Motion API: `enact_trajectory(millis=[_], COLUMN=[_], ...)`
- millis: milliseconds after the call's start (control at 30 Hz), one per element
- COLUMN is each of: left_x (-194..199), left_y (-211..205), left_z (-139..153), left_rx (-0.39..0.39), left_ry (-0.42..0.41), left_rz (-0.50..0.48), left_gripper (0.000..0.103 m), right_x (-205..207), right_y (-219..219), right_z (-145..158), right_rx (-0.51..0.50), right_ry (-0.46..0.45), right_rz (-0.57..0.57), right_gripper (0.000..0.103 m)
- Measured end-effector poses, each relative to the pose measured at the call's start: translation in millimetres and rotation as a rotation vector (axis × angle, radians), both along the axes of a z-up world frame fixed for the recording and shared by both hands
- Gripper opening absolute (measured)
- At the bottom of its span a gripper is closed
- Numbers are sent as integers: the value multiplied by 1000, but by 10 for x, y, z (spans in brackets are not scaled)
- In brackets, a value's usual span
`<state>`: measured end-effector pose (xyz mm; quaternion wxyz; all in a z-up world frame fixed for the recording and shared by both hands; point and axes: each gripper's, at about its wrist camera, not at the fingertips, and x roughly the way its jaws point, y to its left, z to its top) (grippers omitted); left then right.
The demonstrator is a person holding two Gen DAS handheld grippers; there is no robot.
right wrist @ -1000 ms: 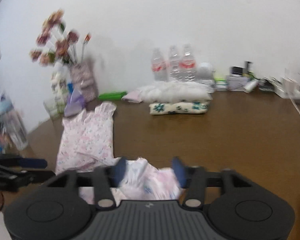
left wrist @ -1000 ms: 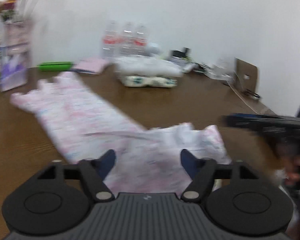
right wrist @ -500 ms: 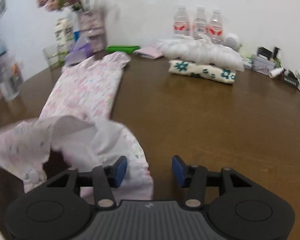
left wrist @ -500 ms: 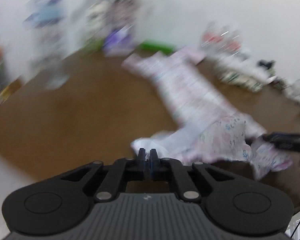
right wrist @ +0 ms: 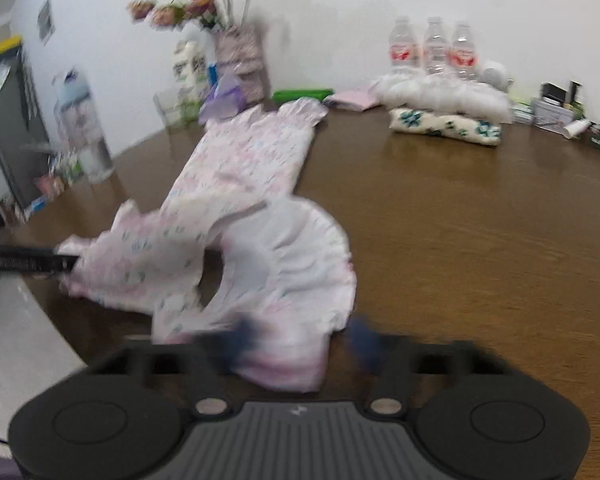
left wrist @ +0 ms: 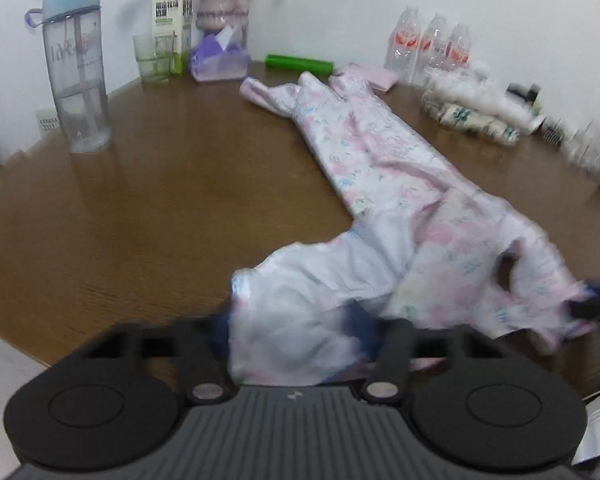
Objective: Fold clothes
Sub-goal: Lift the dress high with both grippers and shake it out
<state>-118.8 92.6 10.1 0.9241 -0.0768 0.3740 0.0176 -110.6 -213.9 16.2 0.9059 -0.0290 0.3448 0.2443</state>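
**Pink floral dress half-bunched on the brown surface**

The dress (left wrist: 380, 160) is pale pink with small blue-green flowers. Its ruffled top lies flat toward the far bottles (left wrist: 428, 46); its near end is crumpled, with the white inside showing, by the surface (left wrist: 120, 208) edge. The left gripper (left wrist: 292, 328) has just been opening, its jaws fairly wide with bunched hem between them. The right gripper (right wrist: 300, 340) has just been closing around the hem; blur hides whether it grips.
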Motion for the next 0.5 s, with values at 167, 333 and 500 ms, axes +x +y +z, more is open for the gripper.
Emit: enact_trajectory(millis=[167, 333, 500], left_x=[19, -312, -430], left_y=[258, 315, 272], left_z=[340, 2144, 3476], left_rx=[-411, -480, -451], left_ry=[-58, -673, -983], left_rz=[-18, -71, -17], left_gripper=[3, 3, 3], right_x=[-4, -202, -281], right_y=[-104, -507, -547], right_z=[762, 2476, 3568], right_rx=[262, 490, 466], right_ry=[-210, -659, -882], right_rz=[-18, -73, -111], right_gripper=[1, 0, 0])
